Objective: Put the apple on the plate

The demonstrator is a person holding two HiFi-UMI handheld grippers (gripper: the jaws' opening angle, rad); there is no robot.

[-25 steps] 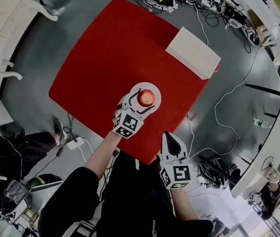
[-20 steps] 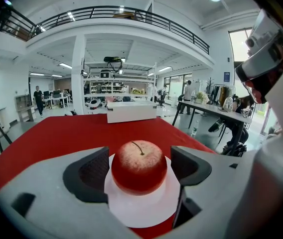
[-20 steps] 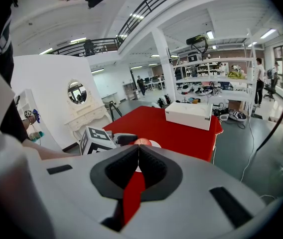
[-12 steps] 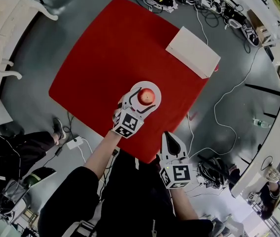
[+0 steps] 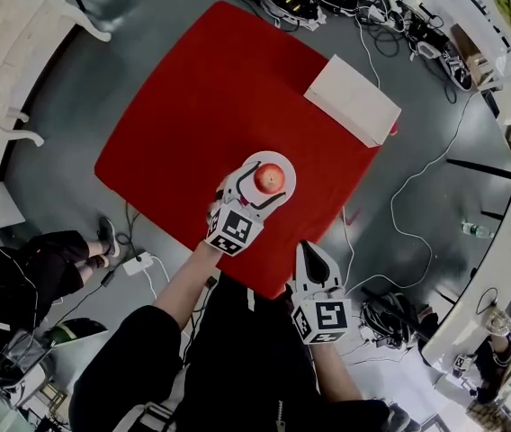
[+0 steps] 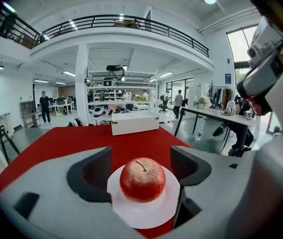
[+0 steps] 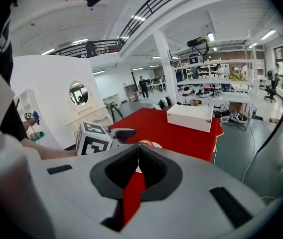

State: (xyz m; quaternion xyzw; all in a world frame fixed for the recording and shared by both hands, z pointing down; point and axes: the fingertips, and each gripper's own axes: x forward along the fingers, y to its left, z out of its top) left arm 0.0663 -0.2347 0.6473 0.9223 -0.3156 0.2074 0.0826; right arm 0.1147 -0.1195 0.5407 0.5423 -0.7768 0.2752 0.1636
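Here, the left tool stands with jaws wide apart either side of the apple, gripping nothing. The apple sits upright on the plate, near the bench's near edge. The right tool has its jaws together, empty. Risk: a skewed withdrawal could clip the apple and roll it off.

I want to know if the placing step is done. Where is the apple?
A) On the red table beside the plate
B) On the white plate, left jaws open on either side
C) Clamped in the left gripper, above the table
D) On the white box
B: the apple sits on the white plate, and the left gripper has its jaws apart, with a gap on each side.
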